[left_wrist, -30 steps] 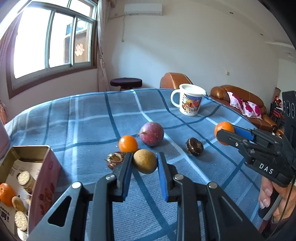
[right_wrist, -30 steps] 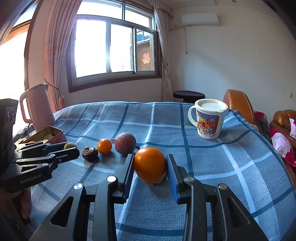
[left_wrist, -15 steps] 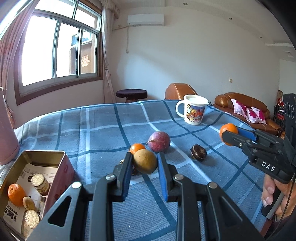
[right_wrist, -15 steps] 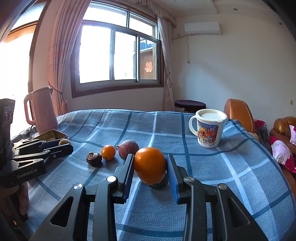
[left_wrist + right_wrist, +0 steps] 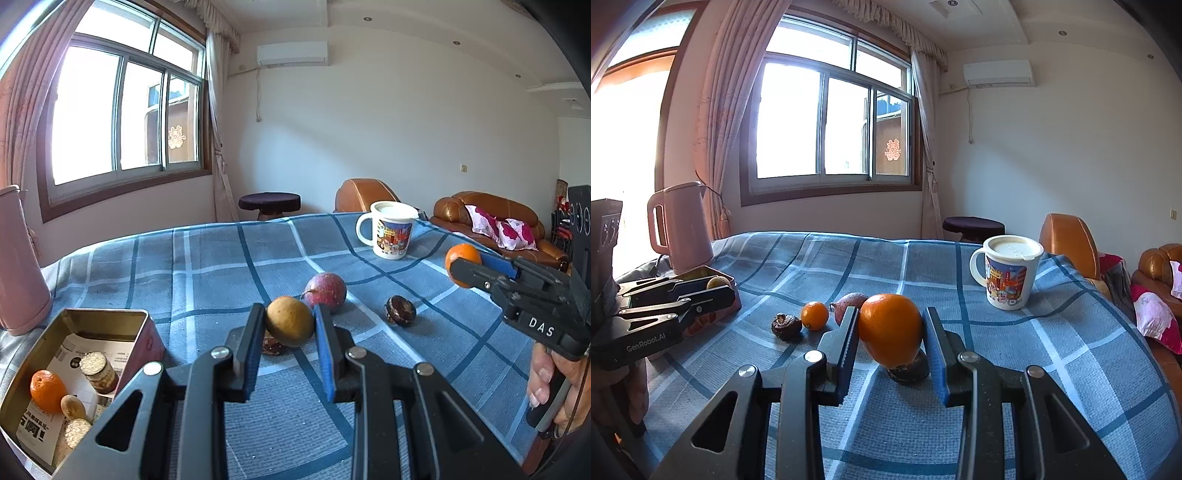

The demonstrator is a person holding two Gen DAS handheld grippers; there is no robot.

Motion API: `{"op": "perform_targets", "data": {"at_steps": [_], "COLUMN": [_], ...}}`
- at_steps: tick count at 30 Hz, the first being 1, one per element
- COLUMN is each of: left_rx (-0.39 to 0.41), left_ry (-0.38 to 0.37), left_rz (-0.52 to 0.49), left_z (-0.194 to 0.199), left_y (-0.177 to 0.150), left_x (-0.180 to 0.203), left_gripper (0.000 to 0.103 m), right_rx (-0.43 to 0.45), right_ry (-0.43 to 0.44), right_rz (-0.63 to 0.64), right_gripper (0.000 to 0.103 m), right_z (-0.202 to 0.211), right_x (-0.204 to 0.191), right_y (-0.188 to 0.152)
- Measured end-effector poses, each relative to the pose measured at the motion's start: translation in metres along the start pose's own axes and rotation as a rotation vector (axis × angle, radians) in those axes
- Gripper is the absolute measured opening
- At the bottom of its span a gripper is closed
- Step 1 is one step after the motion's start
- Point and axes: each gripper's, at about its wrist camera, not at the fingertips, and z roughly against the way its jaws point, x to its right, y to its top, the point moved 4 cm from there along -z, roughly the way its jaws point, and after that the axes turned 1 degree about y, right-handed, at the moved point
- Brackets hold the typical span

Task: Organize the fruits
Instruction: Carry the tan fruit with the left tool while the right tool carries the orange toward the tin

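My left gripper [image 5: 289, 325] is shut on a tan round fruit [image 5: 289, 320], held above the blue plaid cloth. My right gripper [image 5: 892, 330] is shut on an orange [image 5: 891, 328], also lifted; it shows at the right of the left wrist view [image 5: 462, 259]. On the cloth lie a purple passion fruit [image 5: 326, 290], a dark wrinkled fruit [image 5: 400, 309], a small orange [image 5: 814, 314] and another dark fruit [image 5: 786, 326]. An open tin box [image 5: 96, 325] at the left holds an orange [image 5: 47, 390] and several snacks.
A lidded cartoon mug [image 5: 392, 234] stands at the far right of the table. A pink kettle [image 5: 683, 226] stands beyond the tin at the left edge. Brown sofas and a dark stool stand behind the table.
Both grippers have risen with their fruits, which now hang higher above the cloth. The left gripper has drawn back toward the tin box side.
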Motion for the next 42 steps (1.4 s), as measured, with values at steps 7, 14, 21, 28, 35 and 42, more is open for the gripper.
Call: {"op": "perform_targets", "data": {"at_steps": [7,14,21,28,35,42], "left_rx": [0.019,0.028,0.027,0.024,0.014,0.007], "left_ry": [0.014,0.022,0.022,0.022,0.034,0.041], "left_rz": [0.008,0.009,0.009,0.011,0.019,0.026], "left_z": [0.006,0.009,0.009,0.009,0.006,0.004], "left_y": [0.0,0.0,0.0,0.0,0.001,0.001], "left_x": [-0.005,-0.008,-0.008,-0.01,-0.015,-0.019], "left_gripper": [0.028,0.028,0.028,0.028,0.028,0.028], "right_rx": [0.024,0.038,0.047,0.044,0.036,0.031], "right_ry": [-0.004,-0.005,0.009,0.024,0.05,0.079], "right_rz": [0.003,0.012,0.025,0.037,0.035,0.054], "right_gripper": [0.036,0.036,0.036,0.036,0.036,0.036], "right_z": [0.004,0.007,0.007,0.004,-0.002,-0.008], "right_x": [-0.001,-0.004,-0.011,-0.017,-0.027,-0.045], "right_y": [0.0,0.001,0.002,0.003,0.004,0.006]}}
